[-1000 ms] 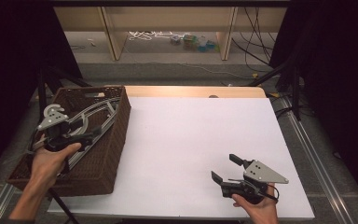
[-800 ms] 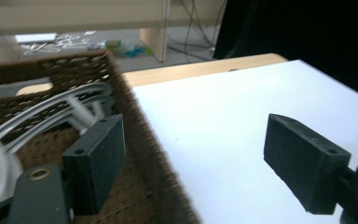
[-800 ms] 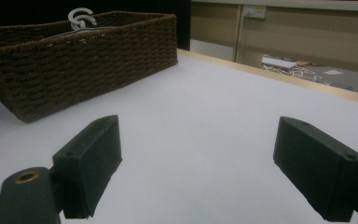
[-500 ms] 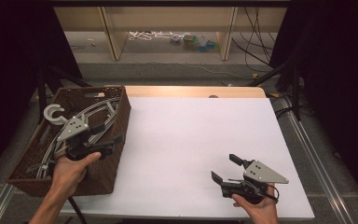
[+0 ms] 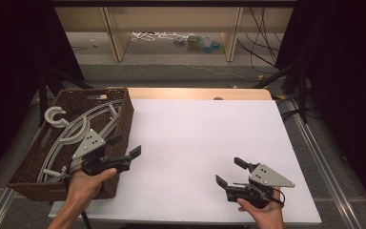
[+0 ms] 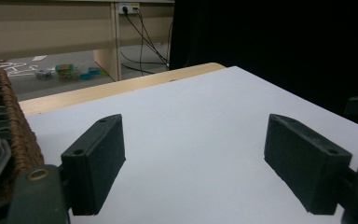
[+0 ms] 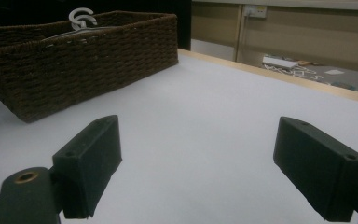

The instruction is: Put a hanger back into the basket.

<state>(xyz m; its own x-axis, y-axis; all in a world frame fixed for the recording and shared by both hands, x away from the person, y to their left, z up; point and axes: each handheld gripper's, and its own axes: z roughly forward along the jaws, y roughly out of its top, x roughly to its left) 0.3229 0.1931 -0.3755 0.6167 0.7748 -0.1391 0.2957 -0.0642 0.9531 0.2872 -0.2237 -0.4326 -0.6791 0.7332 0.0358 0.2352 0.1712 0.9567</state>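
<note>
You are holding your left tool (image 5: 123,146) wide open and empty at the basket's (image 5: 124,110) edge, hangers (image 5: 76,131) lying inside; your right tool (image 5: 228,171) is waiting open over the tabletop (image 5: 195,138).

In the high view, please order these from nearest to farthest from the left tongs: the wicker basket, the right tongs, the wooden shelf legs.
1. Wicker basket, directly beside the left tongs.
2. Right tongs, across the white table, lower right.
3. Wooden shelf legs, on the floor beyond the table.
</note>
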